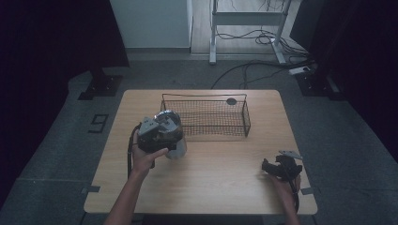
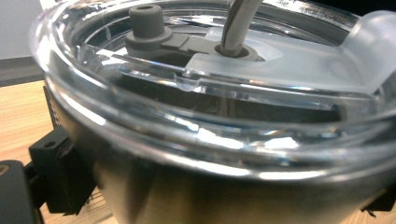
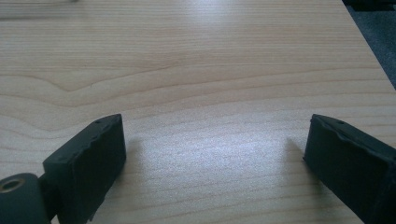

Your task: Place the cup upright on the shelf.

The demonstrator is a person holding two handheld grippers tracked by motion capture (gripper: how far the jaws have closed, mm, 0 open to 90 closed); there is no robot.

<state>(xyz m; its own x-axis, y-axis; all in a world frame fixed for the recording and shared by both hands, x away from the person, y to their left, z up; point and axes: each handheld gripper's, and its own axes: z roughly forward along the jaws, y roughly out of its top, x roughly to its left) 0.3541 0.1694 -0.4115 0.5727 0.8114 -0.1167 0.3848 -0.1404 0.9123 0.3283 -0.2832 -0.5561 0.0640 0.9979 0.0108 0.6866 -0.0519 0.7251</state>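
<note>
Centrally, the wire basket (image 1: 206, 117) sits behind the tumbler (image 2: 196, 154) clamped by the left gripper (image 1: 162, 133); lower right, the right gripper (image 3: 215, 154) is apart.

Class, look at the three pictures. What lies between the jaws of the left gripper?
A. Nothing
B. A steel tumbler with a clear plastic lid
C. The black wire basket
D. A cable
B: in the left gripper view, the steel tumbler with a clear plastic lid sits between the black jaws of the left gripper.
</note>
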